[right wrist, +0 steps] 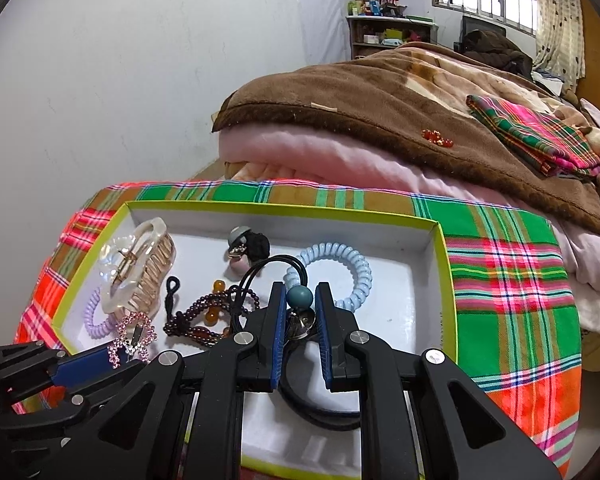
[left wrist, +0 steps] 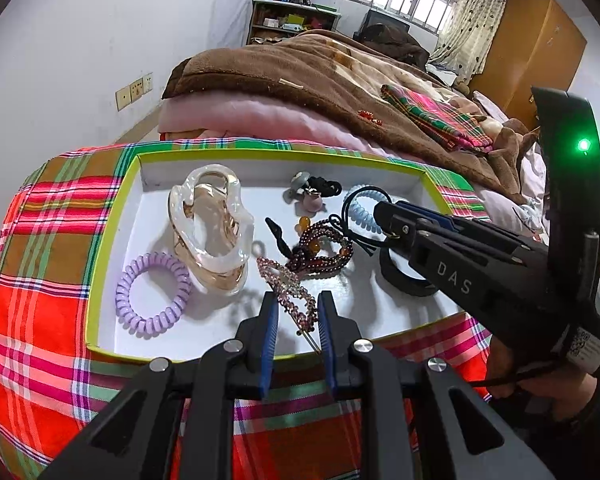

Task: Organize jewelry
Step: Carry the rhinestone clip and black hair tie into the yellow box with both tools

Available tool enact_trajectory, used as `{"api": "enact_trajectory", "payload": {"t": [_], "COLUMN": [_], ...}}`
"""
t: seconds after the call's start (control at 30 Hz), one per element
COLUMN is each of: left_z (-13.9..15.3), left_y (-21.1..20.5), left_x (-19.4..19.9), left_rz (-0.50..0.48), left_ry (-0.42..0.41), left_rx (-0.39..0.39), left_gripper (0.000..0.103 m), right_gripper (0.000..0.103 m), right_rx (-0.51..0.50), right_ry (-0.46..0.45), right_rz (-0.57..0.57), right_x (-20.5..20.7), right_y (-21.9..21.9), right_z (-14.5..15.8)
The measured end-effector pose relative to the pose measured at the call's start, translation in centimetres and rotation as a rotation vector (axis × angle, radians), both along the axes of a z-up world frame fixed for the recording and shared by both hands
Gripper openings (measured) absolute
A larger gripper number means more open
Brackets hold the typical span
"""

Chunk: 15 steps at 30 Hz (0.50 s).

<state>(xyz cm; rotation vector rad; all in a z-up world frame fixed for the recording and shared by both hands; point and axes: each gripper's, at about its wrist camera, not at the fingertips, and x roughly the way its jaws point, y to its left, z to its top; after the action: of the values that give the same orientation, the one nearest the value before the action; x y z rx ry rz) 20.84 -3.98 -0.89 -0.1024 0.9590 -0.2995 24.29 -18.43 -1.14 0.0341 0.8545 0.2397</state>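
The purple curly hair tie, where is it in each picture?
Left wrist view: the purple curly hair tie lies low on the left of the white tray, in front of the big clear hair claw.
Right wrist view: only part of it shows, at the tray's left edge, tucked behind and under the same claw.
Shared landmark: the light blue curly hair tie.

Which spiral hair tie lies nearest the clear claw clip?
The purple spiral tie, right beside the clear claw clip at the box's left end; the light blue one sits across the box, by the right gripper.
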Motion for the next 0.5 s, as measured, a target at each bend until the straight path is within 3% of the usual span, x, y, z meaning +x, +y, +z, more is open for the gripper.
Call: {"api": "enact_trajectory", "payload": {"t": [0.5], "left_z": [-0.42], "left_y": [0.02], "left_x": [0.37], "left_rz": [0.003], "left_ry": [0.01], "left_rx": [0.002], "left_gripper": [0.021], "right_gripper": [0.015], "right_rx": [-0.025], "right_ry": [0.007], "right_rz": [0.007], "right_x": [0.44], "right_y": [0.37], "right_z": [-0.45]}}
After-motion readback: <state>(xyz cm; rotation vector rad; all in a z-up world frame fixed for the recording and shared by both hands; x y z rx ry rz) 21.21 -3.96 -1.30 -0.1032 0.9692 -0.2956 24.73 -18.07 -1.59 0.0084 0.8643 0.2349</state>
